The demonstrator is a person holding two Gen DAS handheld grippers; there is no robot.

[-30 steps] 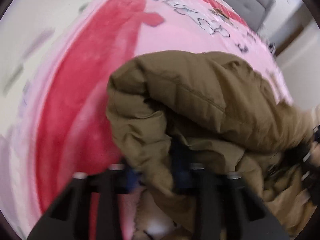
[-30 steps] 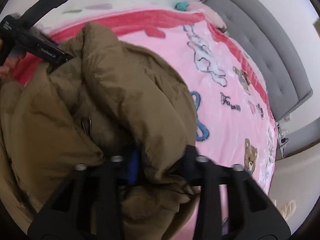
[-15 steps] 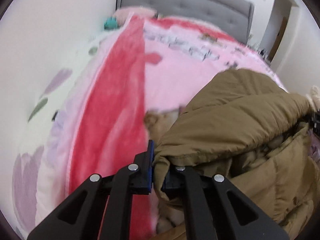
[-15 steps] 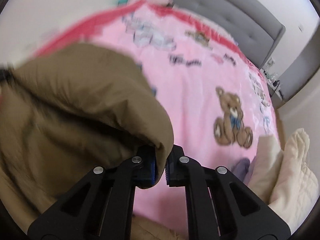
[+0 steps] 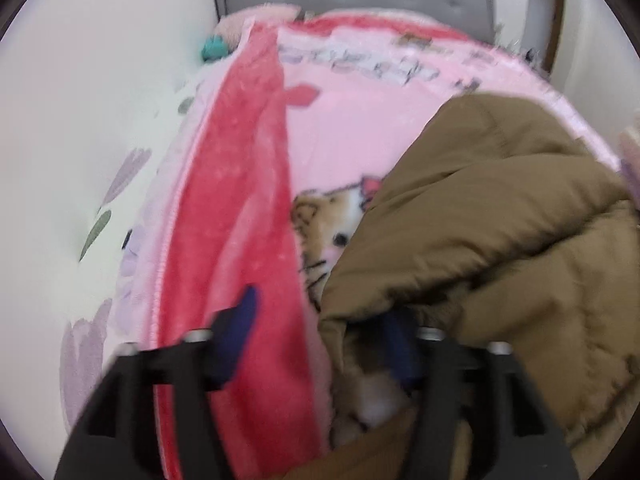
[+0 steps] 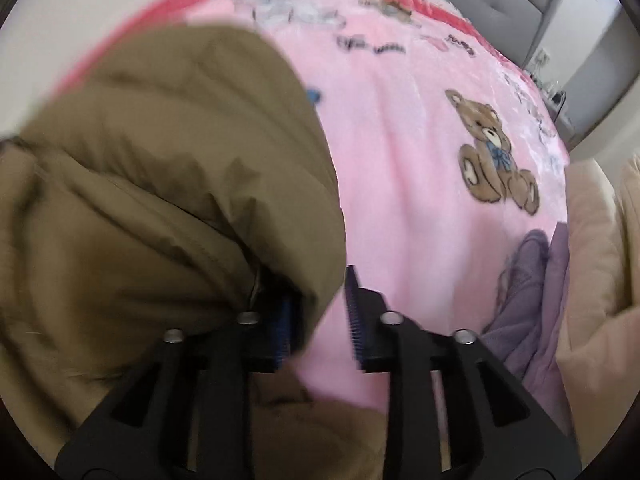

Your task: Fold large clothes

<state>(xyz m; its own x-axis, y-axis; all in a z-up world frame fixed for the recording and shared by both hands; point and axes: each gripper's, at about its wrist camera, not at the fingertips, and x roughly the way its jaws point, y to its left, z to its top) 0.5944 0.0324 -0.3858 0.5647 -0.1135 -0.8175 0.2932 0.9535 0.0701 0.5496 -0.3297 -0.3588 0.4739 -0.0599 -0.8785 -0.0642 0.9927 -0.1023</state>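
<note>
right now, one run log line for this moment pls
step: releasing fold | left gripper: opening, brown coat edge between | right gripper: opening, coat edge between | coat on pink blanket

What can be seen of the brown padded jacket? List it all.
The brown padded jacket is an olive-brown, puffy garment with stitched quilt lines and a matte woven shell. It lies bunched and folded over itself on the pink blanket, covering part of a printed cat. A pale lining shows at its near edge. The left hand-held gripper and right hand-held gripper are both opening; a fold of the jacket lies between each pair of jaws, draped over one finger, no longer pinched.
</note>
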